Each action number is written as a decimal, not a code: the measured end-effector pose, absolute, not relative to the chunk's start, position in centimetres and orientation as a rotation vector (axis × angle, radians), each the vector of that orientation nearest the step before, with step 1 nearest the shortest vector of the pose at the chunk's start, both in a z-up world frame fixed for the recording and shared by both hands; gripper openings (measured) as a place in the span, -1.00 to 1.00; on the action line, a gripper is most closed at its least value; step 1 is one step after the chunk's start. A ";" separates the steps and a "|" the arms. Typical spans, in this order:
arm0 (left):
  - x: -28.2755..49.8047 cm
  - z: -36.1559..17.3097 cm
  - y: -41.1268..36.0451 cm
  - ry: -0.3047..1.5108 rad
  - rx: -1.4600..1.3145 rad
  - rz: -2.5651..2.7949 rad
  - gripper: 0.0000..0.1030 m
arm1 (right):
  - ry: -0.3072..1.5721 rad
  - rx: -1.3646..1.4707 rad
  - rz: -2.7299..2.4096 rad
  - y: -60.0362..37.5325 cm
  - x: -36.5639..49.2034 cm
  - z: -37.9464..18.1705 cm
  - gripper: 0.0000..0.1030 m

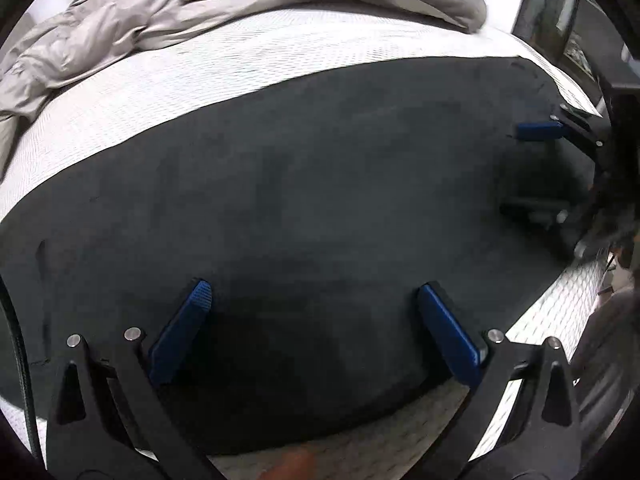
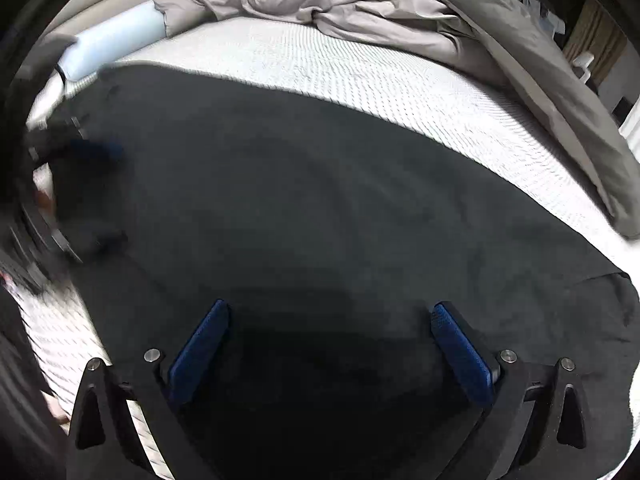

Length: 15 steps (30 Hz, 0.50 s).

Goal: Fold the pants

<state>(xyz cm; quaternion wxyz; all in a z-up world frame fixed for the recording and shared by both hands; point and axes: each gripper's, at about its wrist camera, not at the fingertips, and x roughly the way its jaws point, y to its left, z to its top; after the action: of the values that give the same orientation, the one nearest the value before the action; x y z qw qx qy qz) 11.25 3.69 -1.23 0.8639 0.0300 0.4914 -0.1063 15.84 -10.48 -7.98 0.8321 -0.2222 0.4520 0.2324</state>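
A: How does the left gripper point(image 1: 314, 292) stand?

B: Its jaws are spread wide and hold nothing. The two blue pads point(image 1: 184, 332) hang over the near part of the pants point(image 1: 320, 200), one to each side of a dark shadow on the cloth.

A: And the right gripper point(image 2: 330, 312)?

B: The same: jaws apart, nothing between them, blue pads point(image 2: 460, 352) above the dark cloth. In the left wrist view it shows at the far right edge of the pants, also spread. In the right wrist view the left gripper is a blur at the far left edge.

A: Where are the pants?

B: They lie flat and spread out on the bed point(image 2: 360, 80), a wide dark sheet of cloth with few wrinkles. In both views they fill the middle of the picture. Bare white mattress shows beyond the far edge and in a strip at the near edge.

A: What else is on the bed?

B: A crumpled grey duvet point(image 2: 320, 4) is bunched at the far side, apart from the pants. A pale blue roll point(image 2: 116, 40) lies near the left end of it.
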 end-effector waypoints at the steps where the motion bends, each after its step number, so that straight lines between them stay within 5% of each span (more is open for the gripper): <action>1: 11.2 -1.4 5.4 1.025 0.056 -0.183 1.00 | 0.967 -0.441 0.483 -11.8 15.7 -7.7 0.98; 8: 8.9 -0.9 15.3 0.995 -0.065 -0.057 0.91 | 0.971 -0.318 0.194 -23.9 15.2 -6.8 0.99; 12: 6.9 2.0 15.6 0.937 -0.064 -0.102 0.59 | 0.952 -0.310 0.193 -24.7 13.3 -6.5 0.99; 15: 5.6 4.7 18.3 0.834 -0.121 -0.049 0.55 | 0.944 -0.335 0.207 -23.6 12.3 -6.1 0.99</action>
<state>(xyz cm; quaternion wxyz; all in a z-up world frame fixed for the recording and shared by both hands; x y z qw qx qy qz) 5.59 18.27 4.66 0.9121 -0.0587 0.4049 -0.0239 12.27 -23.58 -6.13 0.8721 -0.1604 0.4515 0.0989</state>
